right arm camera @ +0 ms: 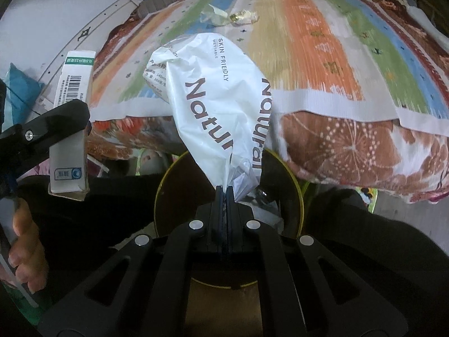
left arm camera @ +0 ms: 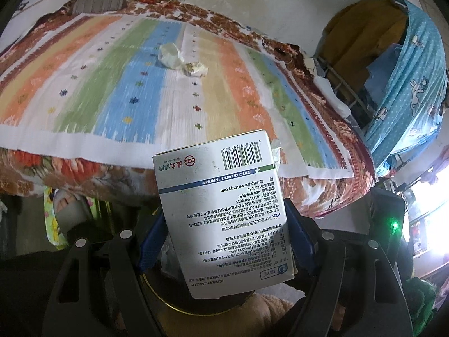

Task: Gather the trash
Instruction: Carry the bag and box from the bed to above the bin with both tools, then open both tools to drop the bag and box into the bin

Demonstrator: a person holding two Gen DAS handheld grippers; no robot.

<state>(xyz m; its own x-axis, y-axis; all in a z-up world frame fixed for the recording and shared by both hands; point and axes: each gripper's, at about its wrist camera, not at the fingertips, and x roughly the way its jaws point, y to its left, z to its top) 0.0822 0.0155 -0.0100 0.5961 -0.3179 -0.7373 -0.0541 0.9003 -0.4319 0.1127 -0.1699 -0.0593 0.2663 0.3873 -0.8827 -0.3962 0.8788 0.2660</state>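
Note:
My left gripper (left arm camera: 226, 233) is shut on a white medicine box (left arm camera: 213, 174) with a barcode, blue pads against both its sides. The box hangs over a round dark bin with a gold rim (left arm camera: 168, 300). My right gripper (right arm camera: 224, 189) is shut on the gathered end of a crumpled white plastic wipes pack (right arm camera: 213, 92) printed "Natural", held above the same bin (right arm camera: 297, 188). In the right wrist view the box (right arm camera: 75, 78) shows at the left, with one left finger (right arm camera: 50, 125) across it. Two crumpled wrappers (left arm camera: 171, 54) (left arm camera: 196, 68) lie on the striped bedsheet (left arm camera: 84, 84).
The bed's floral quilt edge (right arm camera: 350, 151) overhangs just beyond the bin. A grey pillow (left arm camera: 98, 1) lies at the far corner. Blue patterned fabric over a rack (left arm camera: 415, 84) stands to the right. A hand (right arm camera: 22, 238) grips the left handle; a slippered foot (left arm camera: 67, 207) is on the floor.

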